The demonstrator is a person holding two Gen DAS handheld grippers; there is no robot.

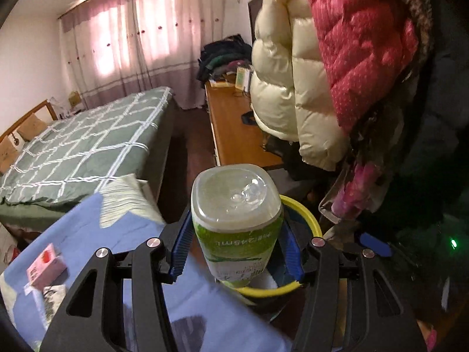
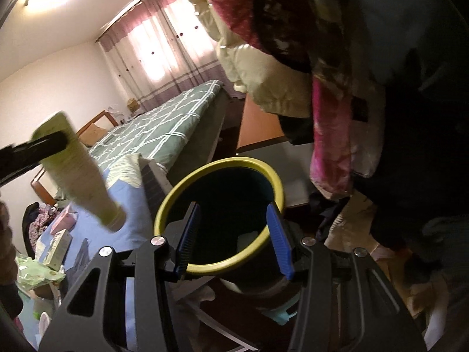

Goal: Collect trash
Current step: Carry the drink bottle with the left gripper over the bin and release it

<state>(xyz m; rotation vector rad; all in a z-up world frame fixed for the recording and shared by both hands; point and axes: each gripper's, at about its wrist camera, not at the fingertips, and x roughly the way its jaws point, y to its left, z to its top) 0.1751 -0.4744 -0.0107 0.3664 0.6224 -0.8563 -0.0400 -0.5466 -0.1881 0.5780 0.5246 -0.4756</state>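
The left gripper [image 1: 236, 243] is clamped on a green-labelled plastic bottle [image 1: 234, 223], its 2 blue pads [image 1: 181, 246] pressing opposite sides of the body just below the clear base, which points away from the camera. The bottle is held inverted, cap end toward the wrist, directly in front of the claw and partly over the yellow-rimmed trash bin [image 1: 310, 220], which sits beyond and below the fingertips. From the right wrist view, the same bottle [image 2: 76, 170] appears blurred up and to the left of the right gripper [image 2: 234, 234], whose jaws stand apart with nothing between them, aimed at the bin [image 2: 217, 167] mouth just ahead. Handling judgement: the bottle looks light and probably empty or nearly so, with thin walls that would dent under excess force; the glossy label film may slip. The squared mid-body gives flat faces for the pads and is the preferred grip zone; the tapered neck is less secure. To the left of the claw, a pink carton [image 1: 45, 267] lies on the blue cloth [image 1: 88, 228].
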